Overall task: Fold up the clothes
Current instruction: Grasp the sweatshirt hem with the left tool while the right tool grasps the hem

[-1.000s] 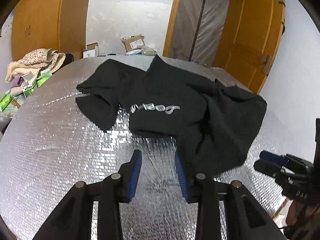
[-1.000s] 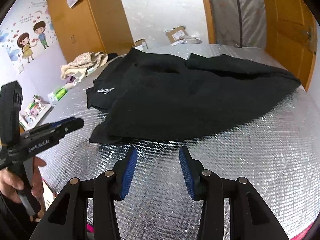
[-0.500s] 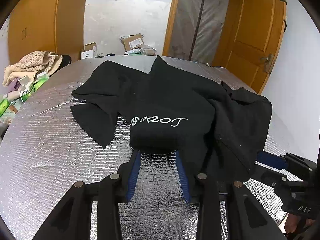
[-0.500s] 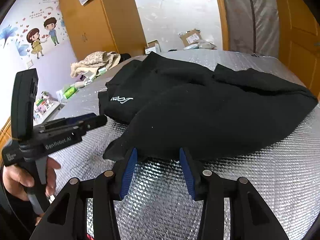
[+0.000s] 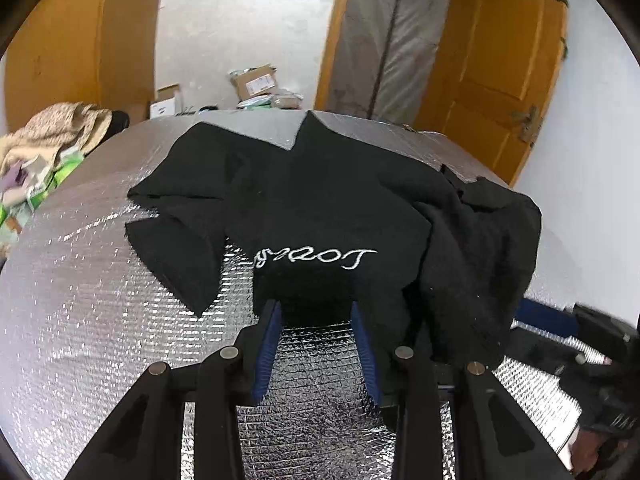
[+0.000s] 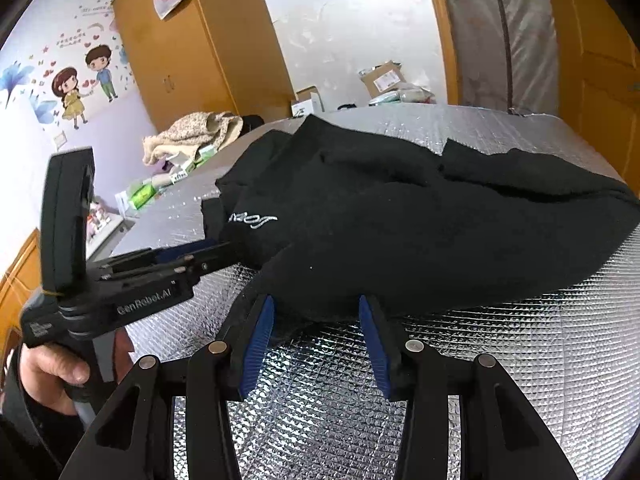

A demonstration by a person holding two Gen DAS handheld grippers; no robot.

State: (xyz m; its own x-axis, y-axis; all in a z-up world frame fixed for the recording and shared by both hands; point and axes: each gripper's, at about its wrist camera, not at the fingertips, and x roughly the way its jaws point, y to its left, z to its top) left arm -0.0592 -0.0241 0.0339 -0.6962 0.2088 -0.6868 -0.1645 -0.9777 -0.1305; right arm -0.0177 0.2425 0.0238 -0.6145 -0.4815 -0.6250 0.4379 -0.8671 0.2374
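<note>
Left gripper point(image 5: 316, 308) spread wide at the hem of the black garment point(image 5: 328, 208), gripping nothing. Right gripper point(image 6: 316, 304) likewise agape at the near edge. Rumpled on silver quilted foil surface point(image 5: 100, 300); orange wooden doors point(image 5: 500, 60) behind.

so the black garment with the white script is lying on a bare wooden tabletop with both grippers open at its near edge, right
Not quite: the black garment lies on a silver quilted foil surface, not bare wood, as the left wrist view shows. The rest holds: the left gripper and right gripper are open at its near edge.
</note>
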